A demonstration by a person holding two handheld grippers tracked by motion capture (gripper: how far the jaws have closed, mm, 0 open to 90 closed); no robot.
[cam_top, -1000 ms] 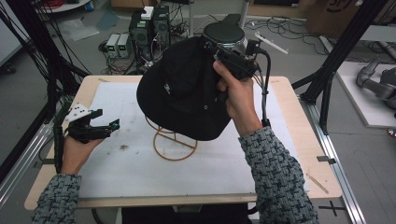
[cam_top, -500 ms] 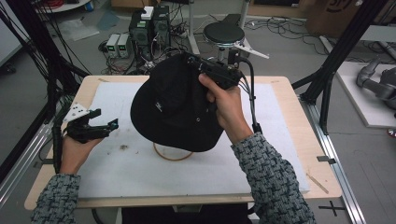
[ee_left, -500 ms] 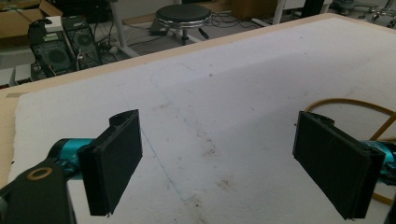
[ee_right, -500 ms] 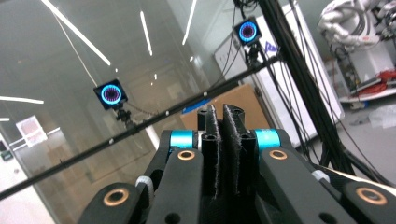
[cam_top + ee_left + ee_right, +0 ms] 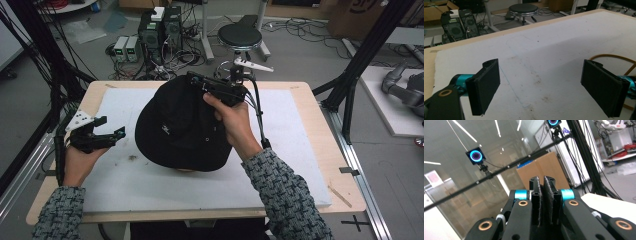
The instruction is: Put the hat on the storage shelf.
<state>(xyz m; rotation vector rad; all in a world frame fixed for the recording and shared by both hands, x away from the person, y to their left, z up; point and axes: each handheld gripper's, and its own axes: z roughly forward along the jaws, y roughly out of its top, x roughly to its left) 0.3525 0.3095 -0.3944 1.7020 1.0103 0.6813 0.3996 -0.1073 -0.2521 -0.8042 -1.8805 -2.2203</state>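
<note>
1. The black cap [image 5: 182,127] sits at the picture's center, over the wire stand, whose yellow loop [image 5: 614,57] peeks out.
2. My right fingers [image 5: 196,80] pinch its upper edge, nearly shut on the fabric.
3. My left fingers [image 5: 112,135] wait wide and empty at the left, cap to their right.
4. White table [image 5: 300,130] below.
</note>
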